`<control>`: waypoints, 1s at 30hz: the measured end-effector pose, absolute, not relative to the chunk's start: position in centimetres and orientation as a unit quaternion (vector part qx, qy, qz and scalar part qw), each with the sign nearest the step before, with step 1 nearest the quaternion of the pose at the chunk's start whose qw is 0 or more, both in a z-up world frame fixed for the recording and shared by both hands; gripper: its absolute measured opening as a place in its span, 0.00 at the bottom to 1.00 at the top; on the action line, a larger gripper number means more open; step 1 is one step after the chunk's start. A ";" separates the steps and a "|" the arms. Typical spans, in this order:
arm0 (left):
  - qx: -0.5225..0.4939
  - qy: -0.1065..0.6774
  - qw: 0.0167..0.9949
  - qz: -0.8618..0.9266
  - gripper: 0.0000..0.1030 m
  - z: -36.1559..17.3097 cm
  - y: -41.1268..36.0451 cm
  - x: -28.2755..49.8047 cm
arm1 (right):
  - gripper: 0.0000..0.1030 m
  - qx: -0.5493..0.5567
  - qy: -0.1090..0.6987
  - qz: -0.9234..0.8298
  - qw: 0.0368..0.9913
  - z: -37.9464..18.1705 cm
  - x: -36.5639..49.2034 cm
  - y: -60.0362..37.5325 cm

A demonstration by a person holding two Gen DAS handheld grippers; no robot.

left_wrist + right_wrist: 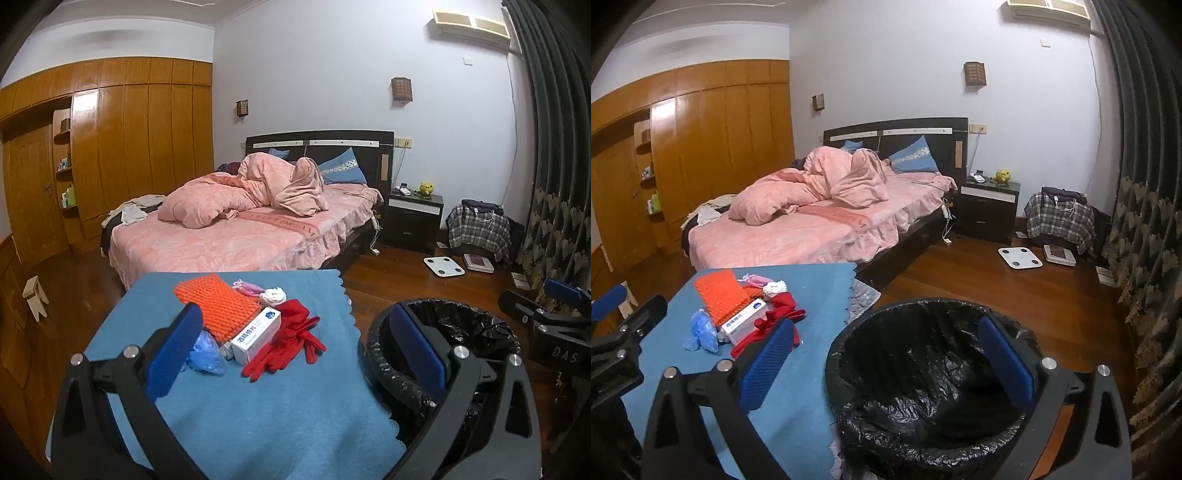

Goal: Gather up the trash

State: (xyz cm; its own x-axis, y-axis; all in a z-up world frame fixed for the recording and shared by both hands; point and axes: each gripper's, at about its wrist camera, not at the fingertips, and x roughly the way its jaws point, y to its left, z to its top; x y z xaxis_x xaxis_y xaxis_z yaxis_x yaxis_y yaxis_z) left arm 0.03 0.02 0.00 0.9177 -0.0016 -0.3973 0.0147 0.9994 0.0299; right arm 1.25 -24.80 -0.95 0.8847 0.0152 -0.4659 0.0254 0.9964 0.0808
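Note:
A pile of trash lies on the blue-covered table (258,398): an orange studded mat (218,306), a white box (256,334), red gloves (291,338), a crumpled blue plastic piece (205,350), a white wad (274,295) and a pink scrap (247,287). A bin lined with a black bag (923,380) stands to the table's right. My left gripper (295,354) hovers open above the table's near side, nothing between its fingers. My right gripper (886,362) hangs open over the bin's rim, empty; it also shows at the right edge of the left wrist view (546,314).
Behind the table stands a bed (240,229) with pink bedding. A dark nightstand (413,218), a white scale (443,266) on the wooden floor and a plaid-covered heap (478,225) are at the right. Dark curtains (554,147) hang along the right wall. A small wooden stool (35,297) is at the left.

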 end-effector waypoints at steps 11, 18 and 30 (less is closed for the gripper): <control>0.015 0.202 0.979 -0.003 0.95 0.0 0.1 0.1 | 0.94 0.041 0.240 -0.003 0.970 -0.9 1.2 -24.8; 0.014 0.202 0.979 -0.003 0.95 0.0 0.1 0.0 | 0.94 0.039 0.239 -0.004 0.970 -0.9 1.2 -24.7; 0.014 0.202 0.979 -0.002 0.95 0.0 0.1 0.1 | 0.94 0.036 0.239 -0.004 0.970 -0.7 1.2 -24.7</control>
